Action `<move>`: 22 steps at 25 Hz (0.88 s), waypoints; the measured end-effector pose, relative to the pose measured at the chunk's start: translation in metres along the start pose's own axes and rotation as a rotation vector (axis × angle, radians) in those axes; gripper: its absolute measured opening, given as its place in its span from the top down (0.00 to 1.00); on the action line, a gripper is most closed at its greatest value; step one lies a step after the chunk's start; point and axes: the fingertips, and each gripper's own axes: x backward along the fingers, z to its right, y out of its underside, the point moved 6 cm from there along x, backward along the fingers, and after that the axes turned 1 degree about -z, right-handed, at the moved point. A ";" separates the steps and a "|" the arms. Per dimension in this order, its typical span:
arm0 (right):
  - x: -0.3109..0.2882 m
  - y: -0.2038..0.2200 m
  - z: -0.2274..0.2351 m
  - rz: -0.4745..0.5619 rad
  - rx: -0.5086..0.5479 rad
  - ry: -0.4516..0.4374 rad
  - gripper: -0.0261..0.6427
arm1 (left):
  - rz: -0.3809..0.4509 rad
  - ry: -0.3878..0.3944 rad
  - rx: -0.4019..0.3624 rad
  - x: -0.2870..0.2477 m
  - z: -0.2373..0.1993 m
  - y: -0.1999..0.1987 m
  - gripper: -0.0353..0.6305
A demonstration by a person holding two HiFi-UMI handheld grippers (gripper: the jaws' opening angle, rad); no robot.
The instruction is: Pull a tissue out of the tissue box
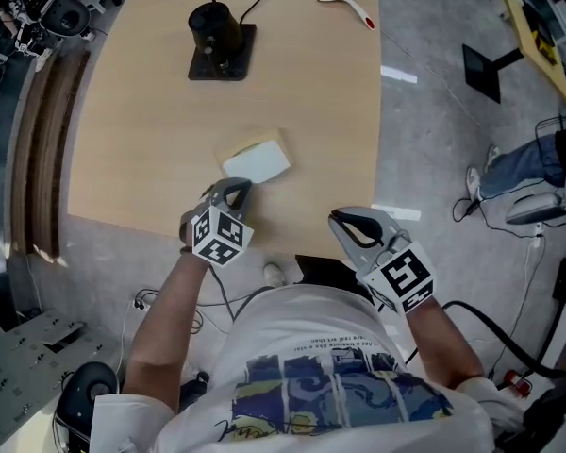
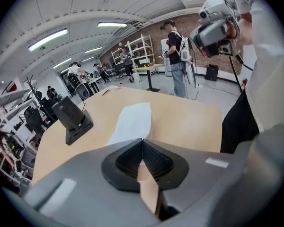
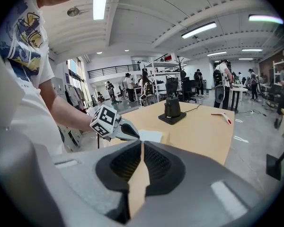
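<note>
A white tissue (image 1: 256, 162) lies flat near the front edge of the wooden table (image 1: 151, 149), on a low tan tissue box that hardly stands out from the tabletop. My left gripper (image 1: 232, 191) reaches over the table edge and is shut, its tips pinching the tissue's near edge. In the left gripper view the tissue (image 2: 132, 121) runs straight up to the closed left gripper (image 2: 142, 143). My right gripper (image 1: 338, 219) hangs off the table in front of the person, shut with nothing in it. The right gripper view shows that closed right gripper (image 3: 141, 148), the left gripper (image 3: 128, 134) and the tissue (image 3: 150, 136).
A black stand (image 1: 222, 38) with a cable sits at the table's far side. A white tool with a red tip (image 1: 351, 4) lies at the far right corner. Grey floor lies to the right of the table. People and shelves are far behind.
</note>
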 end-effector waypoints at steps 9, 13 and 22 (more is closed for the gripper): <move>0.001 0.004 -0.010 0.006 0.005 0.008 0.94 | 0.068 0.013 0.106 0.024 -0.008 -0.009 0.94; 0.001 0.002 -0.013 0.009 0.014 0.013 0.94 | 0.095 0.009 0.113 0.034 -0.017 -0.016 0.94; 0.008 0.002 -0.017 0.020 0.015 0.041 0.94 | 0.145 -0.012 0.104 0.053 -0.039 -0.032 0.94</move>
